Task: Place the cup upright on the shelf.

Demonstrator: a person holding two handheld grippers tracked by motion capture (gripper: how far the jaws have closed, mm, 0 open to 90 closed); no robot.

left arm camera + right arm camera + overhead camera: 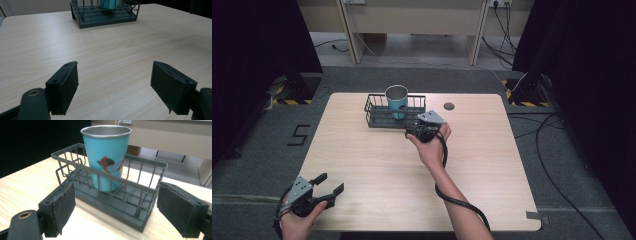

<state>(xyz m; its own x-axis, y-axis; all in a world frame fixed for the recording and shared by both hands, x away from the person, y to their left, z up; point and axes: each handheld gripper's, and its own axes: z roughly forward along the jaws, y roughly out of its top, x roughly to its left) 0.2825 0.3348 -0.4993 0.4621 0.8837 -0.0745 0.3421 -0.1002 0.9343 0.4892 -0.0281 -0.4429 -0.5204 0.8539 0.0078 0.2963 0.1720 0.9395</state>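
Observation:
A teal metal cup (396,100) (107,152) with a small picture on its side stands upright inside a dark wire basket (373,114) (110,202) at the far middle of the table. My right gripper (412,129) (113,206) is open just in front of the basket, jaws wide with nothing between them. My left gripper (330,186) (113,87) is open near the table's front left corner, over bare wood, far from the basket (105,17).
The wooden table (362,165) has a round dark cable hole (449,106) at the back right. A black cable (457,200) trails from the right gripper along the forearm. Dark curtains and stands flank the table on the floor.

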